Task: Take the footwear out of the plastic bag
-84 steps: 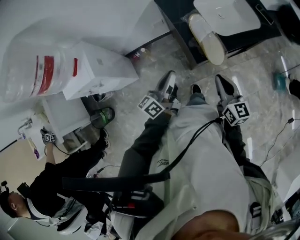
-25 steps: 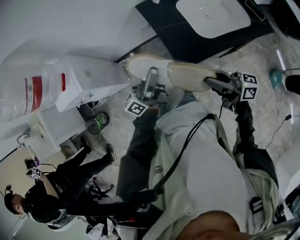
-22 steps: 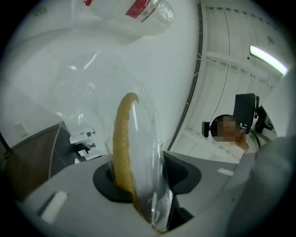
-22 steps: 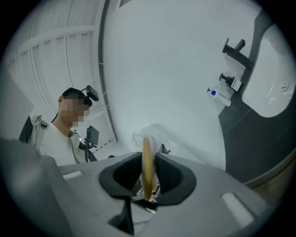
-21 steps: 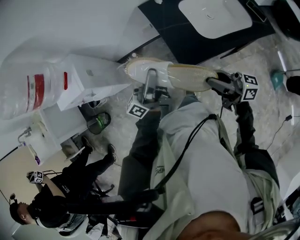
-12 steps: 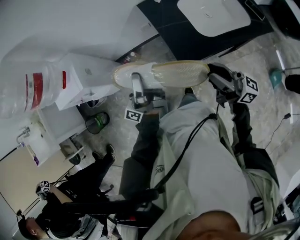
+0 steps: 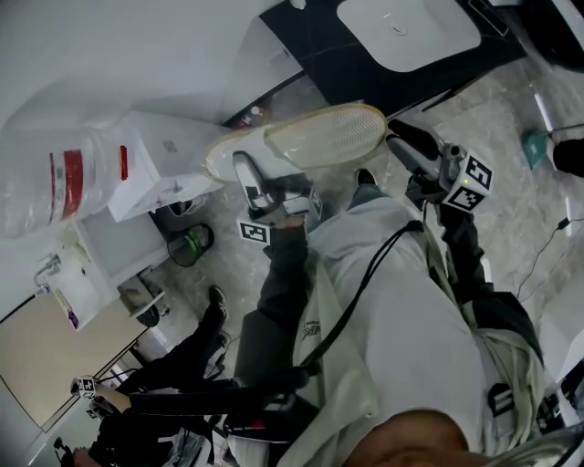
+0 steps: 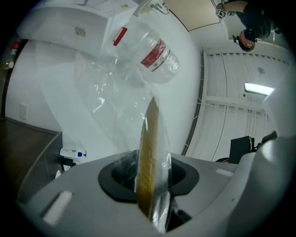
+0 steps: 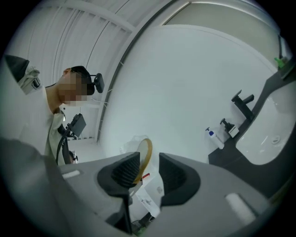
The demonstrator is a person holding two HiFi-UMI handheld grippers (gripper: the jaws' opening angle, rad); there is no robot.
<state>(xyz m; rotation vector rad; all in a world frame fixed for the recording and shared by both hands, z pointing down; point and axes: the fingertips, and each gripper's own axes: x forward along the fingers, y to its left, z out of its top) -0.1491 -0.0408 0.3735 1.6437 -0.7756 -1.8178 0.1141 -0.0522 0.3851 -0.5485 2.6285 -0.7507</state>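
A flat beige slipper (image 7: 328,135) hangs in the air below the counter, still wrapped in a thin clear plastic bag (image 7: 228,150). My left gripper (image 7: 246,173) grips its left part from below, and its jaws are closing on slipper and film together. In the left gripper view the slipper's edge (image 8: 149,157) stands upright between the pads, with loose bag (image 8: 111,92) billowing above. My right gripper (image 7: 401,137) sits just right of the slipper's free end, apart from it. In the right gripper view its jaws (image 9: 149,173) are parted, and the slipper (image 9: 145,155) shows small beyond them.
A white basin (image 7: 406,27) sits in a dark counter (image 7: 319,55) straight ahead. White boxes (image 7: 169,150) and a big clear bottle with a red label (image 7: 64,173) stand at left, with a green-lined bin (image 7: 187,244) below them. Another person (image 7: 146,429) crouches at lower left.
The right gripper has let go of the slipper's end and drawn back slightly. The left gripper has carried the bagged slipper leftward and tilted it.
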